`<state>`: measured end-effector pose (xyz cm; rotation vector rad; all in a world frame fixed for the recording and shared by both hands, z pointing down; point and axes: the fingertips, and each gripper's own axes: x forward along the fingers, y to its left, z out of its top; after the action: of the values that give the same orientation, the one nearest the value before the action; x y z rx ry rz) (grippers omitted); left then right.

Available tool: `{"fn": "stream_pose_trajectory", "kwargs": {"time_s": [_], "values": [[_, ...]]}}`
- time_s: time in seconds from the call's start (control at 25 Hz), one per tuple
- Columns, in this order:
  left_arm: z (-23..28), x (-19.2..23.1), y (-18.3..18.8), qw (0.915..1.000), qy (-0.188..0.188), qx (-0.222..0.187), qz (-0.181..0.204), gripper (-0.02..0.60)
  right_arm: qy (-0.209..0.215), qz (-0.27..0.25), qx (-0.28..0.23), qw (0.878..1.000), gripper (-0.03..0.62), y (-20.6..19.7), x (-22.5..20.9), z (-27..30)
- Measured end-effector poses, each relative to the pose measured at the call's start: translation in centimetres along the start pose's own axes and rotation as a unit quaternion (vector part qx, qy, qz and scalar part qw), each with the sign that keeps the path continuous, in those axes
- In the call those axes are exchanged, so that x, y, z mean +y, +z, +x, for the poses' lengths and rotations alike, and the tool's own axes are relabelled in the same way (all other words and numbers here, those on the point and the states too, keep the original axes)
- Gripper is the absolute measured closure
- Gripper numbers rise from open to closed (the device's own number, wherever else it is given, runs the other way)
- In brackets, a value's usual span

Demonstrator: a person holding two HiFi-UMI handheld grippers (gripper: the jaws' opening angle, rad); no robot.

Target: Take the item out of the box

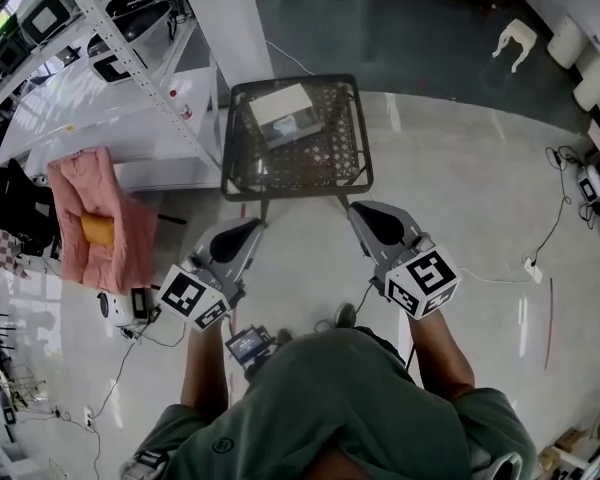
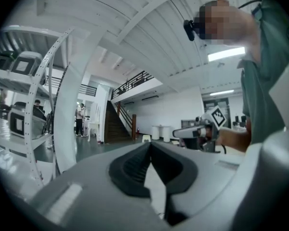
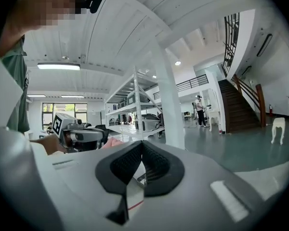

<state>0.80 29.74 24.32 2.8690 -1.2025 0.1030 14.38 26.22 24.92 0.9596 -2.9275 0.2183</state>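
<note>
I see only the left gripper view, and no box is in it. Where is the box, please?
Observer: The box lies on a black mesh table, shown in the head view.
Operator: Does the right gripper hold something?
Observer: No, the right gripper is shut and empty.
Operator: Does any gripper touch the table?
Observer: No, the left gripper and the right one are both just short of its near edge.
</note>
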Motion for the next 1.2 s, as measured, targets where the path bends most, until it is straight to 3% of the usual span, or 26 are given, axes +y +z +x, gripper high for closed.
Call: {"fn": "stream_pose_trajectory", "kwargs": {"time_s": [0.2, 0.48, 0.72, 1.2], "values": [[3.3, 0.0, 0.3, 0.9997, 0.024, 0.008, 0.003, 0.579, 0.025, 0.003, -0.002, 1.0, 0.589, 0.3, -3.7, 0.0], [6.0, 1.3, -0.2, 0.9996, 0.026, 0.013, -0.004, 0.58, 0.029, 0.015, 0.004, 0.999, 0.589, -0.2, -6.4, 0.9], [7.8, 4.5, -0.4, 1.0, -0.006, 0.006, -0.003, 0.579, -0.004, 0.009, 0.003, 1.0, 0.589, 0.1, -8.2, 3.1], [9.4, 16.0, 1.7, 0.9971, -0.074, -0.019, 0.002, 0.579, -0.074, 0.001, -0.001, 0.997, 0.589, 3.3, -9.3, 12.4]]}}
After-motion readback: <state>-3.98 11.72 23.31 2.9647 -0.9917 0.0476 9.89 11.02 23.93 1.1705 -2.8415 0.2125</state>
